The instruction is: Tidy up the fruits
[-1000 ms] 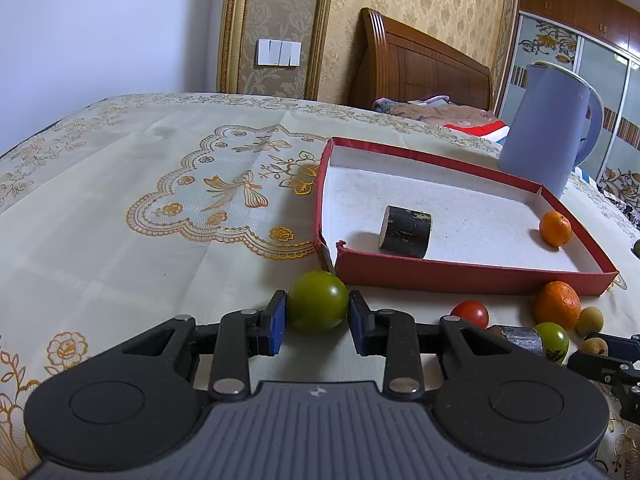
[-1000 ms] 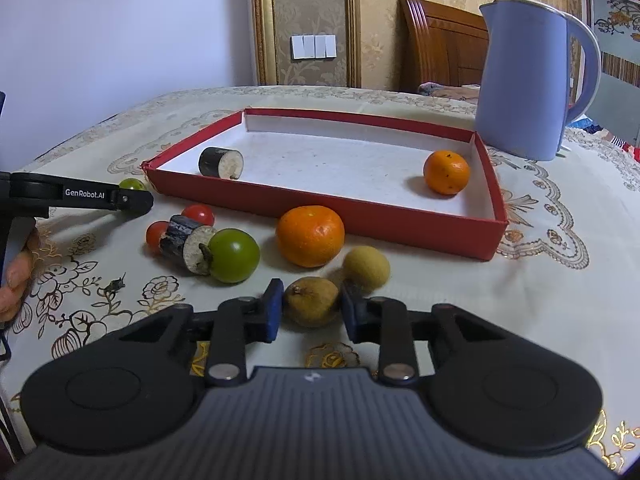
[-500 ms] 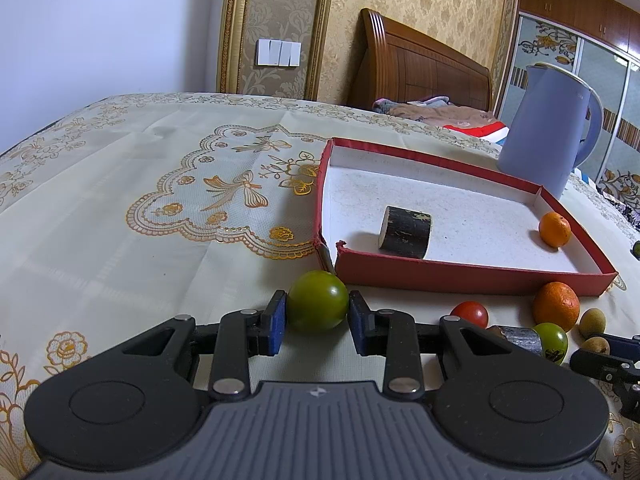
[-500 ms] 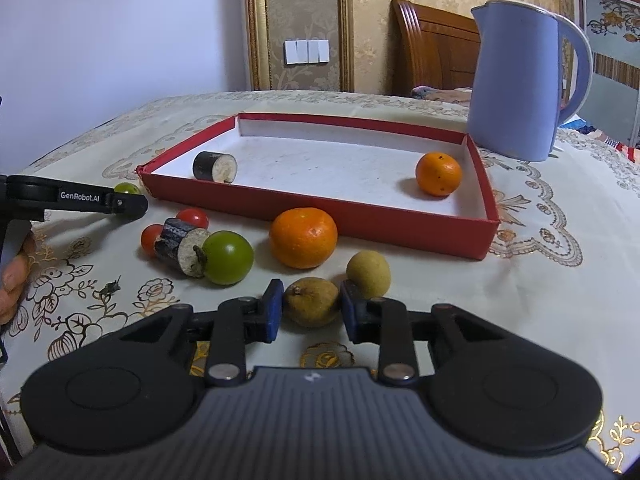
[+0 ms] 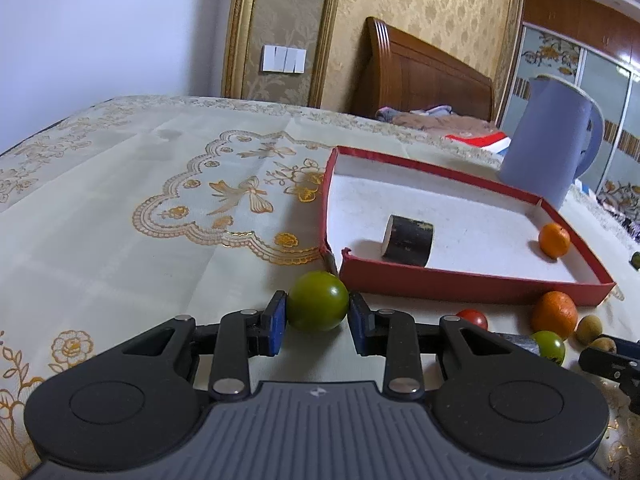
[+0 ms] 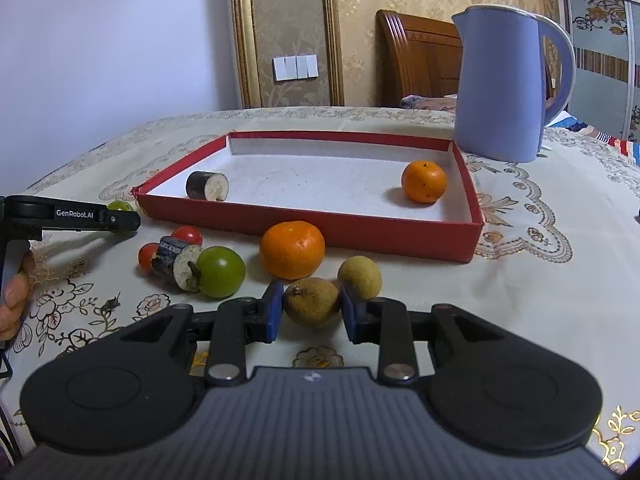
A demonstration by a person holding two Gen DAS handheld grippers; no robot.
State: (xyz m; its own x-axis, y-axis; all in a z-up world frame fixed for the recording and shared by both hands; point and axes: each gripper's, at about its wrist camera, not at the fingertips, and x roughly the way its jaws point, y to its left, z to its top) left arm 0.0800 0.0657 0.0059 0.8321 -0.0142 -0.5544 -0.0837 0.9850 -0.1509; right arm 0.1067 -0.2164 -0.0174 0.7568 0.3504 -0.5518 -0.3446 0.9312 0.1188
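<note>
My left gripper (image 5: 318, 322) is shut on a green tomato (image 5: 318, 306), just in front of the near left corner of the red tray (image 5: 472, 286). My right gripper (image 6: 311, 314) is shut on a brown longan (image 6: 312, 302), lifted a little above the cloth. The tray holds a dark cane piece (image 6: 206, 186) and a small orange (image 6: 423, 181). In front of the tray (image 6: 360, 236) lie a larger orange (image 6: 292, 249), a second longan (image 6: 359, 276), a green tomato (image 6: 220, 271), a cane piece (image 6: 176, 262) and two red tomatoes (image 6: 187, 235).
A blue kettle (image 6: 508, 84) stands behind the tray's far right corner. The embroidered tablecloth (image 5: 120, 208) covers the table. The left gripper's body (image 6: 68, 216) and the holder's hand (image 6: 12, 300) show at the left edge of the right wrist view.
The right gripper has risen and tilted with the longan, so the tray looks farther and lower. The left gripper has held still on the green tomato.
</note>
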